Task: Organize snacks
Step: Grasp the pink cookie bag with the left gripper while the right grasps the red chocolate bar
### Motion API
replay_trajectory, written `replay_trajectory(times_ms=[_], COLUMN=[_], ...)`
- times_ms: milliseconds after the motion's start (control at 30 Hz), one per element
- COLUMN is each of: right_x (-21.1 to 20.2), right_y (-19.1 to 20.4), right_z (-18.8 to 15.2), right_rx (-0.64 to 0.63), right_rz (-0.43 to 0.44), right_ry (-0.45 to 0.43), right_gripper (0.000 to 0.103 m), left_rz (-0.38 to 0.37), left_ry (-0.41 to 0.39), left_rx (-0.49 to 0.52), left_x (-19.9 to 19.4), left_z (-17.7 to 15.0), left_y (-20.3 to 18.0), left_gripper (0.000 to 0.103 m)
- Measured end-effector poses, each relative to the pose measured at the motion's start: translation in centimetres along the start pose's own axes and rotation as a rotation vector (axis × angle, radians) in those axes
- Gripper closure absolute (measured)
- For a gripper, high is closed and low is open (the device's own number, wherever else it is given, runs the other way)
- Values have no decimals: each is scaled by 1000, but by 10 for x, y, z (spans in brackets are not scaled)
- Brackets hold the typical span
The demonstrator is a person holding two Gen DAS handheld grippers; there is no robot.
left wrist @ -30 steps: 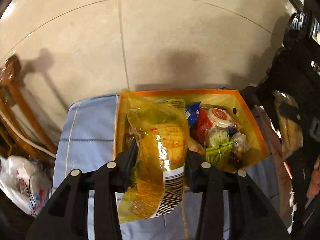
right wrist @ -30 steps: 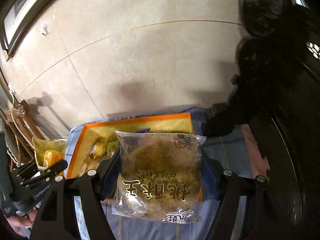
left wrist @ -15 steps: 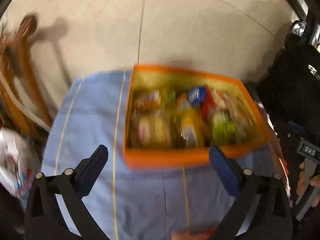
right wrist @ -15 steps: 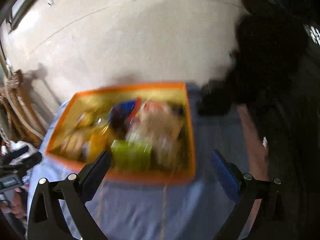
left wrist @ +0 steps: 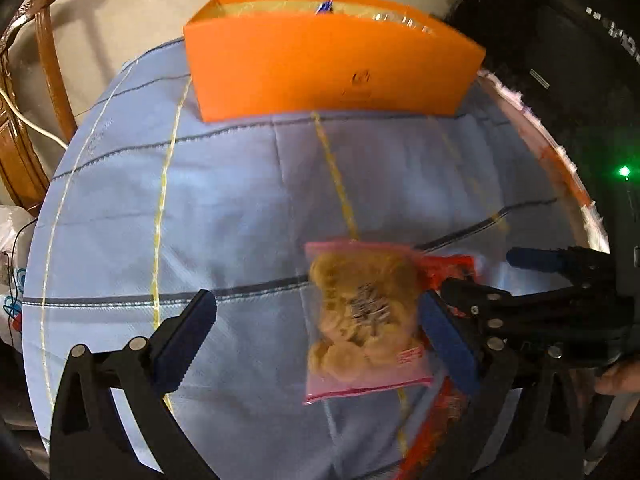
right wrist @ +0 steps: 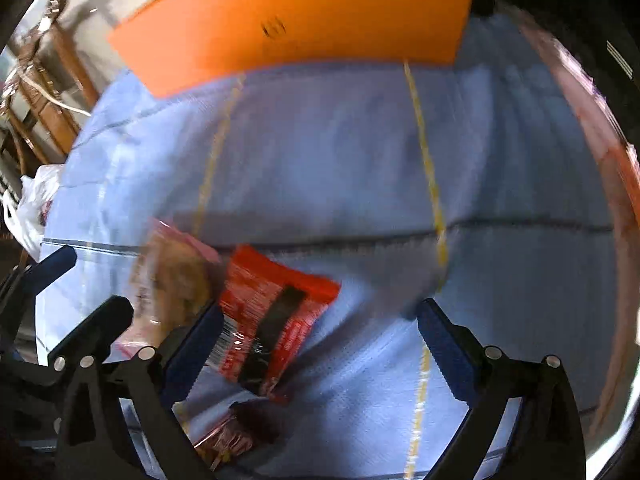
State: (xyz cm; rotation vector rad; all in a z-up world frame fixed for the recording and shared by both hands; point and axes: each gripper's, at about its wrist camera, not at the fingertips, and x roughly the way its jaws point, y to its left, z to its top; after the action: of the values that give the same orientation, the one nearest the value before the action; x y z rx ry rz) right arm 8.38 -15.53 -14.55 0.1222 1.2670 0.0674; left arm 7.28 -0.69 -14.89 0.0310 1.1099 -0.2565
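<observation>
Both grippers hover low over the blue-clothed table [left wrist: 224, 200], jaws wide and empty. The left gripper [left wrist: 320, 340] has the pink cookie bag [left wrist: 360, 316] lying lengthwise just inside its right finger. The right gripper [right wrist: 320, 336] frames the red packet [right wrist: 272, 316], tilted by its left finger. The orange box [left wrist: 332, 64] waits at the far edge.

We see a table covered by a pale blue cloth [left wrist: 240, 200] with yellow and dark stripes, on which the orange box [left wrist: 328, 68] stands at the far side while a pink-edged cookie bag [left wrist: 360, 320] and a red snack packet [right wrist: 272, 320] lie touching near us.
</observation>
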Motion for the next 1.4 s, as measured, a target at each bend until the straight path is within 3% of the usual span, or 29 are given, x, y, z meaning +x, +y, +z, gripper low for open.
replay_trajectory(times_ms=[100, 233, 367, 467, 567, 633, 767, 867, 933, 967, 1033, 1067, 1133, 1167, 1233, 1300, 1400], right_x=[0, -2, -8, -2, 2, 0, -8, -13, -16, -17, -21, -24, -31, -35, -37, -46, -68], right_y=[-2, -1, 6, 18, 21, 8, -16, -22, -23, -20, -15, -15, -13, -15, -13, -8, -7], right_z=[-4, -12, -19, -19, -26, -31, -35, -42, -47, -49, -52, -54, -54, -50, -48, -46, -36], right_rx=[28, 30, -8, -62, -136, -110, -31, -33, -17, -17, -7, -6, 24, 45, 63, 26, 28], right_rz=[-1, 21, 165, 84, -139, -131, -182, -193, -233, -231, -164, -172, -143, -101, -87, -106, -89], right_ry=[-40, -80, -84, -100, -92, -113, -104, -128, -149, -153, -163, -171, -162, -153, -144, -166, -191], right_gripper=[4, 3, 3, 4, 4, 4, 4, 4, 5, 9, 53, 59, 59, 59, 59, 59, 59], left_rz=[17, 23, -114, -86, -66, -104, -71, -18, 95, 78, 70, 65, 83, 40, 2, 35, -69], left_ry=[26, -7, -60, -54, 1, 5, -11, 1, 75, 69, 64, 62, 51, 49, 50, 49, 30], left_rx=[-29, 24, 110, 99, 37, -3, 75, 124, 135, 112, 121, 117, 2, -83, -141, -122, -176], left_x=[14, 7, -19, -23, -12, -9, -6, 7, 29, 31, 28, 26, 19, 16, 13, 8, -12], left_z=[-4, -14, -25, -34, -35, -29, -18, -12, -13, -16, -17, -16, -10, -7, -4, -1, 4], left_y=[9, 5, -3, 7, 17, 14, -10, -32, -41, -39, -38, -38, -26, -15, -5, -6, -1], left_gripper=[4, 4, 4, 4, 4, 4, 4, 4, 4, 11, 17, 30, 48, 52, 55, 55, 55])
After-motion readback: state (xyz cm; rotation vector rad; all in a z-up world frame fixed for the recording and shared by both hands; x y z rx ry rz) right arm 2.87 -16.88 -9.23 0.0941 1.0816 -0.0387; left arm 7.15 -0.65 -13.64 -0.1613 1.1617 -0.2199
